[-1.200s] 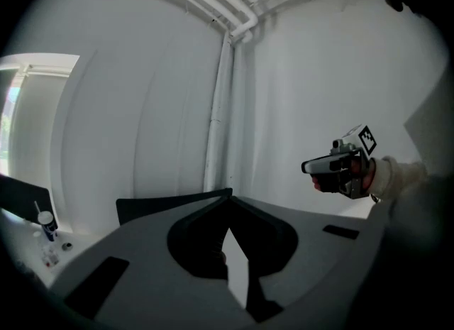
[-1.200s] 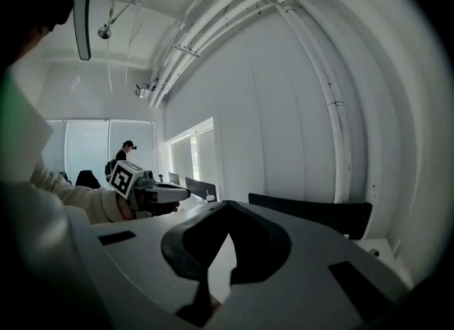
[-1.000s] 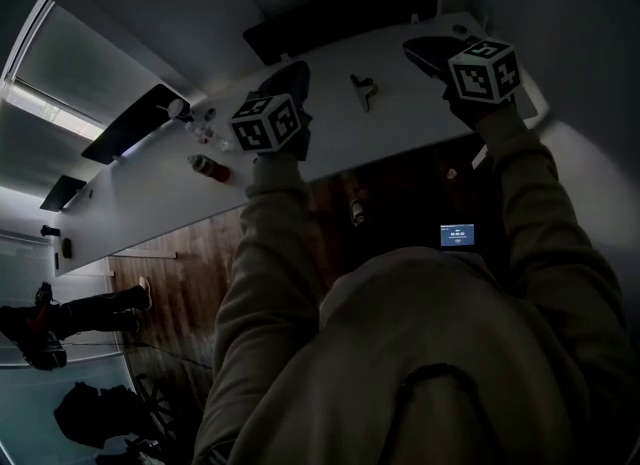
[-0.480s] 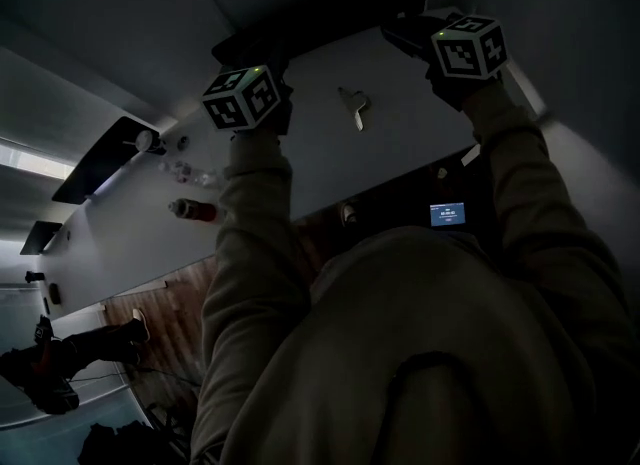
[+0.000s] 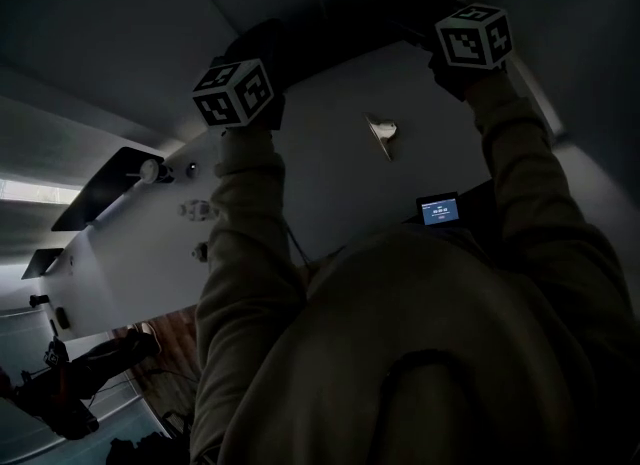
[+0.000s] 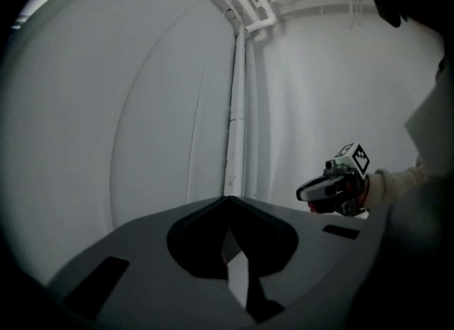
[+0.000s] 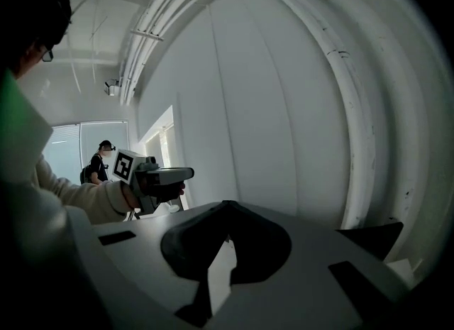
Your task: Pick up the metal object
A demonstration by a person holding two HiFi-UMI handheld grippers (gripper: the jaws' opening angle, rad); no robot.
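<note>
Holding both grippers raised and aimed at the wall (image 6: 135, 108), the person has not yet begun a reach. The left gripper (image 6: 228, 206) has its jaws brought together, tips meeting, and nothing sits between them. The right gripper (image 7: 227, 211) is the same, tips closed on each other and empty. Each gripper view looks over the table's (image 5: 330, 178) far edge at bare wall and pipes (image 7: 355, 108), and each shows the other gripper off to one side at about its own height.

The metal object (image 5: 382, 132) lies on the table between the two grippers, nearer the person than either pair of jaws and below them. It is closer to the right gripper, off to that gripper's left and behind its tips. Neither gripper view shows it, which fits how high the grippers are held.

This looks like a ready pose, with arms up and jaws shut because nothing needs carrying yet. My judgement is that the right gripper is better placed for the pick. It would have to tip down, draw back toward the object and spread its jaws before closing.
</note>
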